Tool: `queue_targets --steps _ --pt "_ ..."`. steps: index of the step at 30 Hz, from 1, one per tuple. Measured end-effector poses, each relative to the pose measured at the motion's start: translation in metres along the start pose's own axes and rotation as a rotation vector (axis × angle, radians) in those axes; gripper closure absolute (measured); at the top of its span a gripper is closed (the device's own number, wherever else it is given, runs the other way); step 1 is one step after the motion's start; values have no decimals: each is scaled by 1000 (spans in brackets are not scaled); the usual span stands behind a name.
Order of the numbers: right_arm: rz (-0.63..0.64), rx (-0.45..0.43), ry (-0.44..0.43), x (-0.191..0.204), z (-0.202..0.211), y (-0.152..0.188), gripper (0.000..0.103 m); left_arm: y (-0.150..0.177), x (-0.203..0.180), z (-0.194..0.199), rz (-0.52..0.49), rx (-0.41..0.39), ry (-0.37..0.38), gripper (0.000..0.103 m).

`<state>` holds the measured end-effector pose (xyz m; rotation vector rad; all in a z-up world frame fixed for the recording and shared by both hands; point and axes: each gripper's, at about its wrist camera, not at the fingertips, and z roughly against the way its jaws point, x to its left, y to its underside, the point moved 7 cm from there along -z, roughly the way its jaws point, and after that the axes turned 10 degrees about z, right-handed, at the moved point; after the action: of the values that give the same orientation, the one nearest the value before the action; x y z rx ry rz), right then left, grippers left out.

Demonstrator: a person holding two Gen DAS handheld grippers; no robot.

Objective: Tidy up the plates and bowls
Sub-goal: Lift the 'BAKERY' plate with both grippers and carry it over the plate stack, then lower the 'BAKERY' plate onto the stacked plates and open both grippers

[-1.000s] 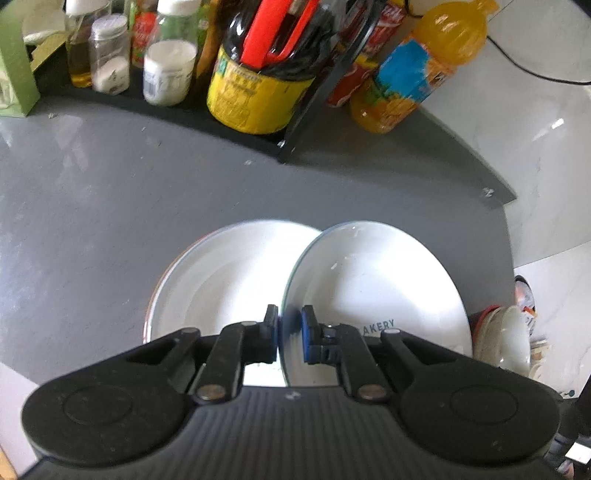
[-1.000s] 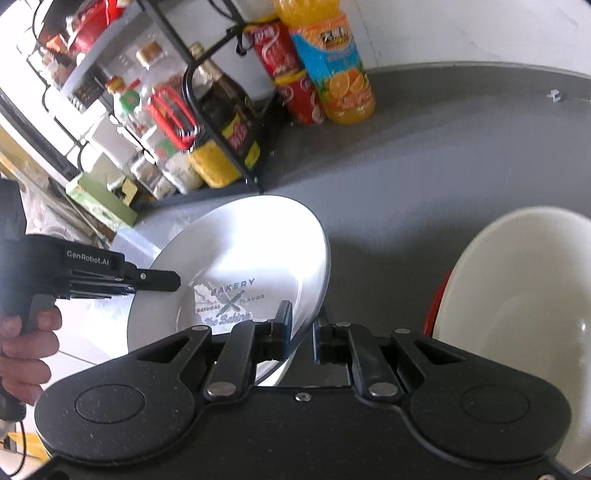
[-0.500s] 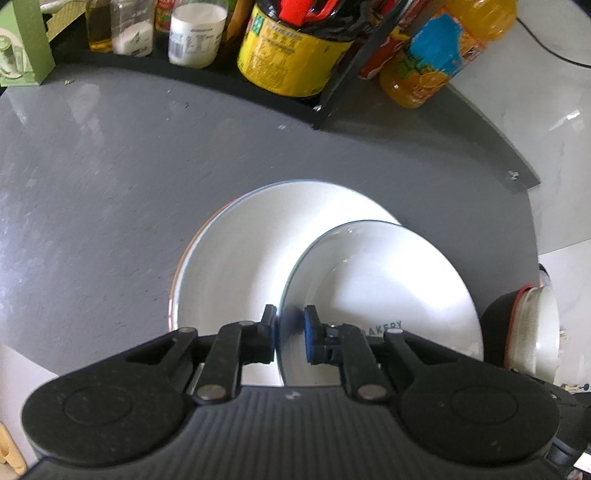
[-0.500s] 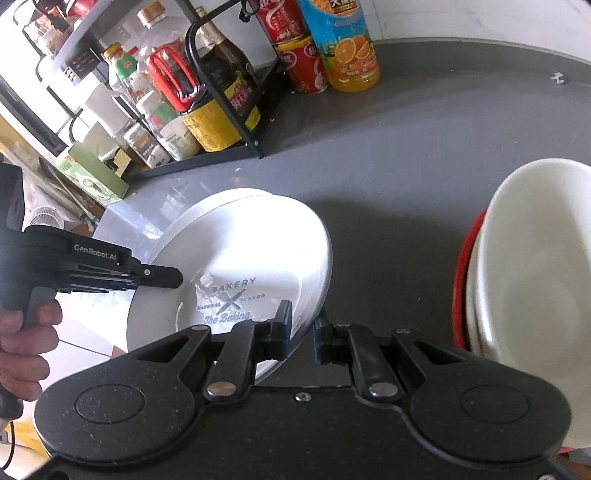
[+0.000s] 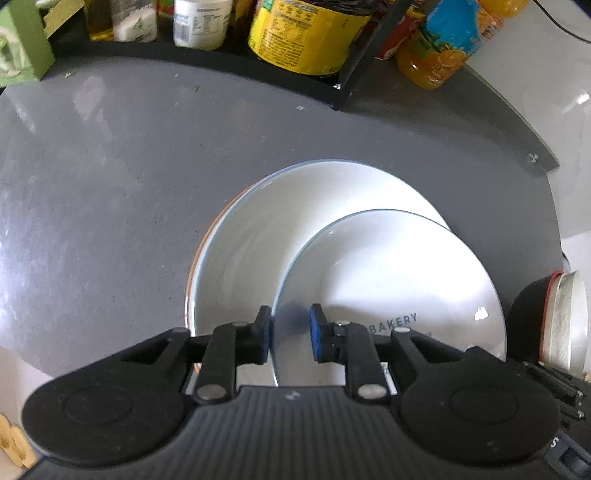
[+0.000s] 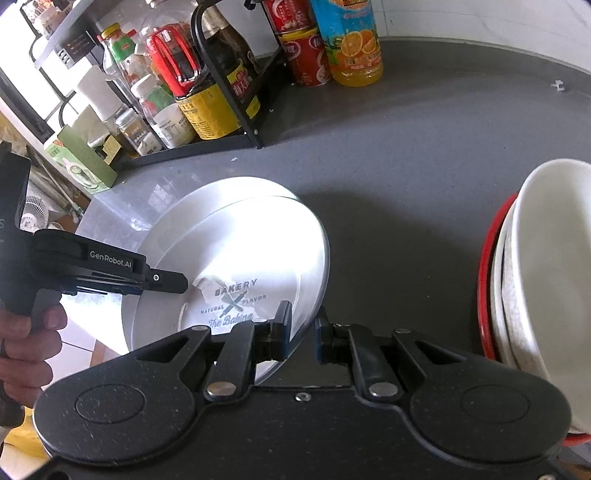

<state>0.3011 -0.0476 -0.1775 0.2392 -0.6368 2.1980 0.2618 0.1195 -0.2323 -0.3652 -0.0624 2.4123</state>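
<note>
Glossy round bakery plate atop larger plate, matte grey counter.

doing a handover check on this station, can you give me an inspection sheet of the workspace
surface: grey stone countertop, dull glare, a few specks
job's things: small white plate printed BAKERY lying off-centre on a larger white plate with an orange edge; stack of white bowls in a red-rimmed one to the right
clutter: black wire rack of jars and sauce bottles; orange juice bottle and red cans beside it
grippers: left gripper open, printed plate's rim between its fingers; right gripper astride the opposite rim, grip unclear
cables: thin black cable on the far wall
surroundings: white marble-look wall
</note>
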Motion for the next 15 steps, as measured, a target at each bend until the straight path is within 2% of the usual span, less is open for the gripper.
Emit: queue_targets --steps 7,11,13,15 --pt "-8 31 -1 3 -6 3 91 -3 -8 -3 -94 -18 -55 80" --pt "-43 16 -7 -2 -1 -2 86 -5 -9 -4 -105 -16 -65 80" --pt "-52 7 -11 -6 3 -4 87 -5 -10 -4 -113 -16 -67 80" --pt "-57 7 -14 -8 4 -4 91 -5 -10 -4 -113 -17 -67 80"
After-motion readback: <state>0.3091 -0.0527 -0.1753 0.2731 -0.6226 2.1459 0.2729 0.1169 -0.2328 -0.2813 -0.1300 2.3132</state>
